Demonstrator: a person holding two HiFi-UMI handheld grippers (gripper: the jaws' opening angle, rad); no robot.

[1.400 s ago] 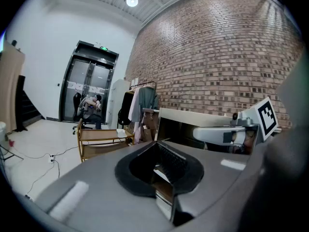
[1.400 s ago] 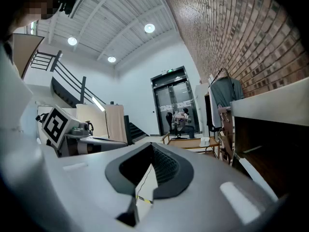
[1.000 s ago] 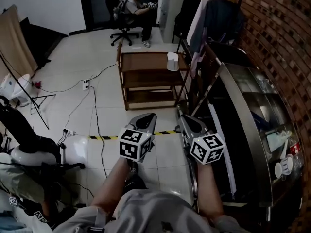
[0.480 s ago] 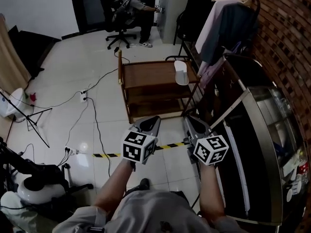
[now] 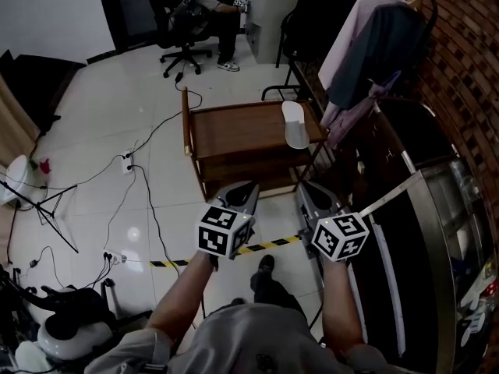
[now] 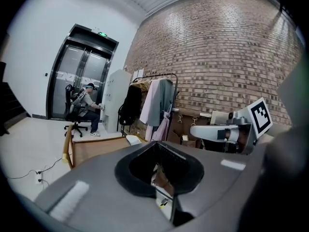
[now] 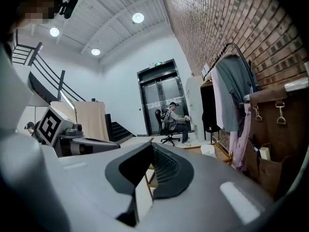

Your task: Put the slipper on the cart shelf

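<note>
A white slipper [image 5: 295, 125] lies on the right end of the top shelf of a wooden cart [image 5: 234, 128] ahead of me on the tiled floor. My left gripper [image 5: 245, 190] and right gripper [image 5: 305, 190] are held side by side just short of the cart, both shut with nothing in them. The left gripper view has its closed jaws [image 6: 155, 148] low in the picture, with the cart [image 6: 91, 148] and slipper [image 6: 131, 139] beyond. Past the right gripper [image 7: 146, 152], the slipper [image 7: 208, 150] shows small to the right.
A clothes rack [image 5: 366, 37] with hanging garments stands right of the cart against a brick wall. A long metal counter [image 5: 437, 232] runs along the right. Cables [image 5: 148, 185] and striped tape [image 5: 265, 245] lie on the floor. A person on an office chair [image 5: 187, 14] sits far back.
The view has advanced toward the cart, which now sits nearer and lower in the picture. Both grippers stay shut and side by side. The slipper has not moved on the cart top.
</note>
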